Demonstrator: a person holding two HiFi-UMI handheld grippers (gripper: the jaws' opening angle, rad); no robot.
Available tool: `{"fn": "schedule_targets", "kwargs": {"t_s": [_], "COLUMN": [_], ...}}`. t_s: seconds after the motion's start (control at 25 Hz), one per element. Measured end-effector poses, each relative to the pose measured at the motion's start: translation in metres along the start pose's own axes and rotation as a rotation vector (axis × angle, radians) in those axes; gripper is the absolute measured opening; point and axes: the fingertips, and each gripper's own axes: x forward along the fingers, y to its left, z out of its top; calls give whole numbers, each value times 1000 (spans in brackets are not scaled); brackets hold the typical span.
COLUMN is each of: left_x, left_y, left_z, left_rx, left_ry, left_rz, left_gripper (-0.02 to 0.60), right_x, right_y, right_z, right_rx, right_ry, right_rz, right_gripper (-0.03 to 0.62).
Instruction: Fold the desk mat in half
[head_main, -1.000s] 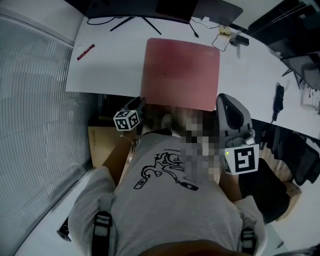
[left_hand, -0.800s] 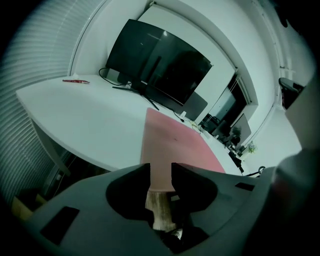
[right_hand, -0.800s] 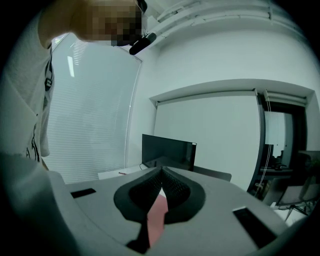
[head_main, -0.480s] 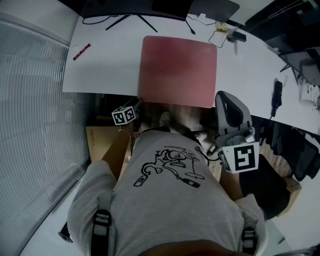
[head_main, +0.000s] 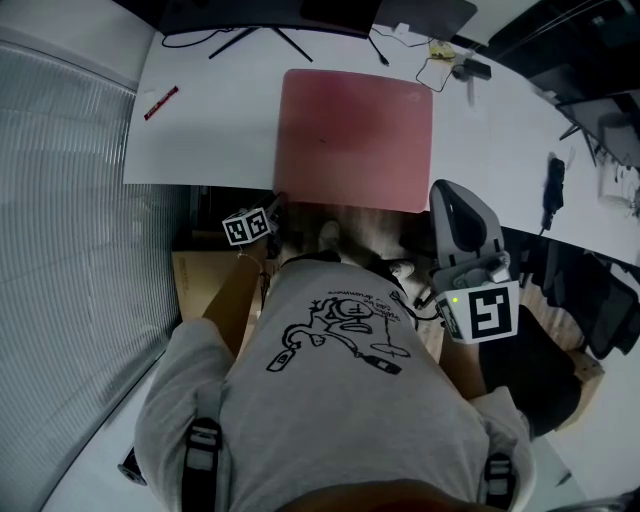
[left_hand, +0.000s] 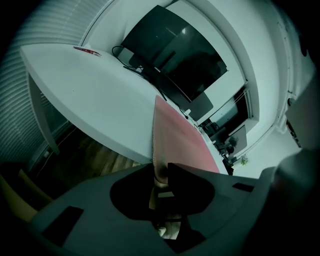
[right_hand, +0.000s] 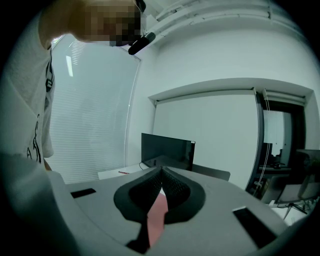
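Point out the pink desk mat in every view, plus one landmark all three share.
Head view: desk mat upper centre on the white desk, near edge overhanging.
Left gripper view: desk mat from centre to lower right, a corner between the closing jaws of the left gripper.
Right gripper view: desk mat shows only as a pink strip between the jaws of the right gripper, low centre.
Shared landmark: the black monitor behind it.

An office: long white desk (head_main: 210, 130), dark monitor (left_hand: 175, 60), slatted window blinds (head_main: 70, 200).
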Motion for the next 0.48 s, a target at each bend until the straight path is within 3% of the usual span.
{"fn": "schedule_targets", "kwargs": {"t_s": [0.16,0.36,0.48], "left_x": [-5,-12,-14], "left_y": [-2,-16,-25], "left_z": [7,10,13], "left_rx": [44,128,223], "left_ry": [-25,-15,-3], "left_rz": [40,59,61], "left_gripper": [41,34,34], "right_x": [-2,-6,-8], "right_y": [-3,-5,-6], "right_z": [0,-3,-4], "right_rx": [8,12,16], "right_ry": [-7,-5,-9], "right_rz": [-6,-10,-13], "right_gripper": [6,6,6]}}
